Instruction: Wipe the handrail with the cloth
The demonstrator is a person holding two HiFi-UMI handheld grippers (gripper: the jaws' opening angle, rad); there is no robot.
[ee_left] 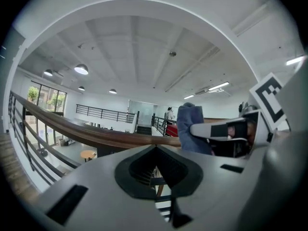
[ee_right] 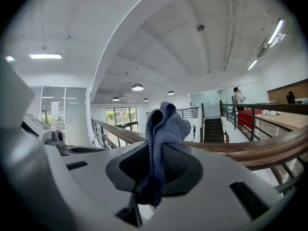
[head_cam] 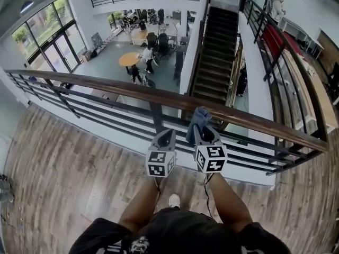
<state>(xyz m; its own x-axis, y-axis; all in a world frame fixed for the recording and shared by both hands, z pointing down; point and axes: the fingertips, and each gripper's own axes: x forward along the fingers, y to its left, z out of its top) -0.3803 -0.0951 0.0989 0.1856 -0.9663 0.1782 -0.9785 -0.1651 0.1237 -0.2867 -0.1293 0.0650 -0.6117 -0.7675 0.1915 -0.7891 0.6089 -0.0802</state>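
Wood handrail (head_cam: pixel 106 86) runs L to R across head view, dark metal bars (head_cam: pixel 106 112) under it, plank floor (head_cam: pixel 63 157) on near side. Atrium and dark staircase (head_cam: pixel 217 46) lie beyond and below.

R claw (head_cam: pixel 204 134) is up at the rail, approx mid-span, clamped on a blue-grey cloth (head_cam: pixel 199 121). In R gripper view the cloth (ee_right: pixel 163 129) is pinched between the black pads, with a bunched top sticking up above the jaws and a short tail hanging below. The cloth top overlaps the rail's near edge in head view; can't confirm actual contact. Rail (ee_right: pixel 269 148) passes just behind the cloth.

L claw (head_cam: pixel 168 135) sits just beside R claw, on its L, a bit short of the rail. L gripper view: jaws of L claw (ee_left: pixel 155 170) drawn together, nothing held between them. Cloth (ee_left: pixel 192 129) and rail (ee_left: pixel 96 136) show ahead of it.
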